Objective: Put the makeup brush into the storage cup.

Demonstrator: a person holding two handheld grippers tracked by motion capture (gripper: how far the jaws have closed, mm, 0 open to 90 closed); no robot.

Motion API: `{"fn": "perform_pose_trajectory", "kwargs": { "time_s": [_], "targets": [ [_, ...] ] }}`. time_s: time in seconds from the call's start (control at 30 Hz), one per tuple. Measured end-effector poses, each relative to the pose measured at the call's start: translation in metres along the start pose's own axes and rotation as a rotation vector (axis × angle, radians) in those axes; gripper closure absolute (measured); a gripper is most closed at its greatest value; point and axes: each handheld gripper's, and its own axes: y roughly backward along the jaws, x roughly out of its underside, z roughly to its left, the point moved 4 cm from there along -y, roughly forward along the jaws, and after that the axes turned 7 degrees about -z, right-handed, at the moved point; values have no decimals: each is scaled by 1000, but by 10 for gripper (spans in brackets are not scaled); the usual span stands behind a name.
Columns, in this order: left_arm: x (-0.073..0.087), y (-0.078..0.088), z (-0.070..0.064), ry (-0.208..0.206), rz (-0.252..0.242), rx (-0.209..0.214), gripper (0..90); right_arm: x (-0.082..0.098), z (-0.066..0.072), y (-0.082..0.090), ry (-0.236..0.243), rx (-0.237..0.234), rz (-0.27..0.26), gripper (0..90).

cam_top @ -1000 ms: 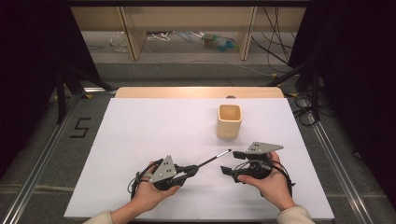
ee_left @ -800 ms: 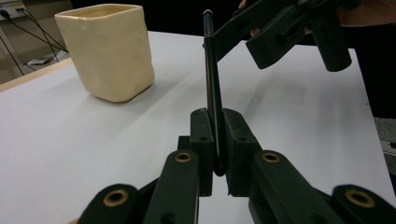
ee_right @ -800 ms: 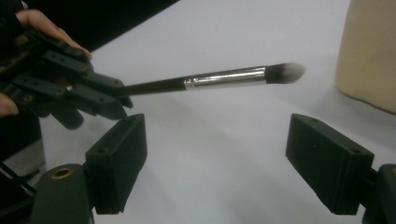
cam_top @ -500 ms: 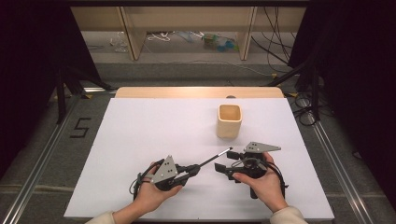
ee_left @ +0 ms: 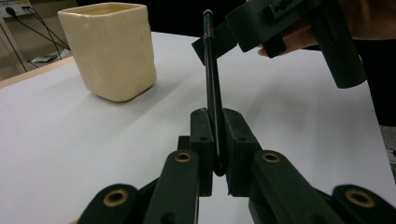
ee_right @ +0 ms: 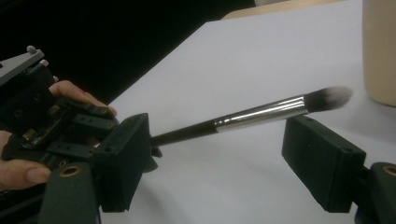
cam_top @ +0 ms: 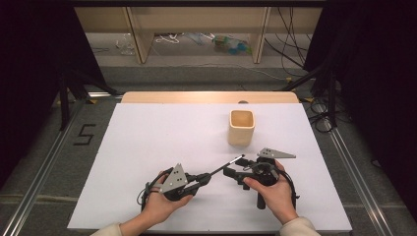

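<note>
Two claws over the white desk (cam_top: 147, 142): left claw (ee_left: 215, 140) is pinching the makeup brush (ee_right: 252, 116) handle; right claw (ee_right: 215, 158) is spread around it, jaws closing, pads clear; cup (cam_top: 241, 127) nearby.

Left gripper (cam_top: 205, 178): jaws clamped, pointing right and away, hand low over the table. Right gripper (cam_top: 231, 171): jaws wide apart, just been closing, pointing left toward the left gripper.
</note>
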Motion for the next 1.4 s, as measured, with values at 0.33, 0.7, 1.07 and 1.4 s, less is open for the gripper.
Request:
{"fn": "perform_pose_trajectory", "kwargs": {
  "time_s": [0.33, 0.7, 1.07, 1.4],
  "targets": [
    [0, -1, 0, 7, -6, -2, 836, 0, -2, -5, -50, 2, -31, 317],
    [0, -2, 0, 3, -2, 1, 836, 0, -1, -6, -82, -7, -33, 468],
    [2, -3, 0, 5, 7, -2, 835, -1, -3, -6, -96, -35, -53, 598],
    [5, -5, -3, 3, 37, 1, 831, -8, 2, -2, -120, -96, -88, 739]
  ]
}}
